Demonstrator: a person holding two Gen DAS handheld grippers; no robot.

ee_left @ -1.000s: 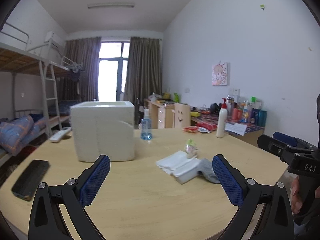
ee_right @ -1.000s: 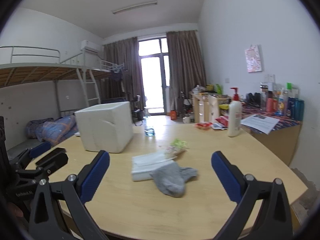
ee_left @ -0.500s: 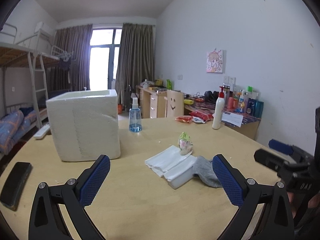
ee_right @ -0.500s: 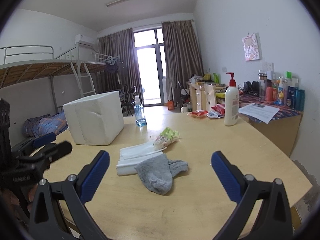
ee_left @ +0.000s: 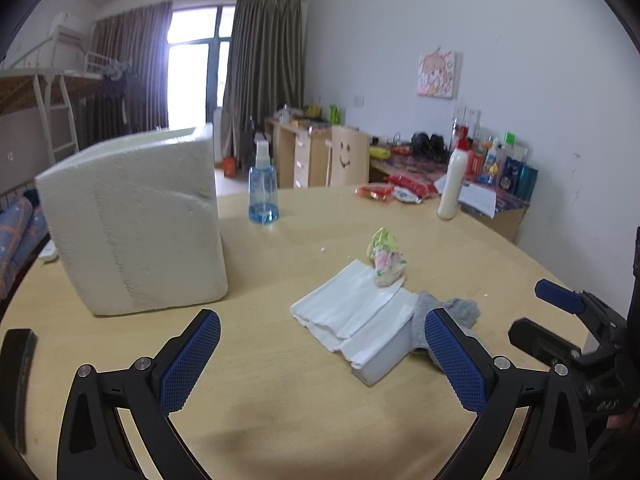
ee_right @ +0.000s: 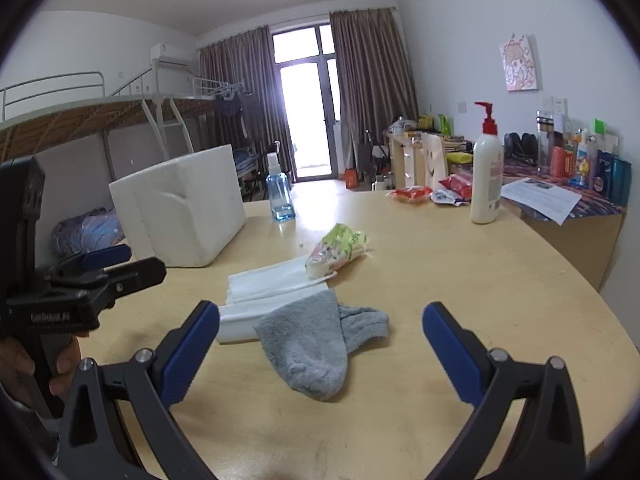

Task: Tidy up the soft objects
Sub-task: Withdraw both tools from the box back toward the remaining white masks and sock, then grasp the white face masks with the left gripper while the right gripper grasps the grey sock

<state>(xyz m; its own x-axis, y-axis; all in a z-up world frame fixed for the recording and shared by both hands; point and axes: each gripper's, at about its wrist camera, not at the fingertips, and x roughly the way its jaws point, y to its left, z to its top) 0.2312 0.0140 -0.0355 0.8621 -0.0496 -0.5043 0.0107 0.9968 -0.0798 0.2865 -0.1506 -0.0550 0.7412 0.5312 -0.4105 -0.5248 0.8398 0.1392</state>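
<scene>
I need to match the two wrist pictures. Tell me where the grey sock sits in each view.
Left wrist view: the grey sock lies right of centre, partly hidden behind the gripper's right finger, against the white folded cloth.
Right wrist view: the sock lies low in the centre, between the open jaws, overlapping the cloth's near edge.
Shared landmark: the white foam box, left of the sock in both.

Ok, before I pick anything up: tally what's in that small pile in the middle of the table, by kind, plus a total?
Grey sock: 1
White folded cloth or tissue stack: 1
Floral green-and-pink soft packet: 1
Total: 3

Both the left gripper and the right gripper are open, holding nothing.
</scene>
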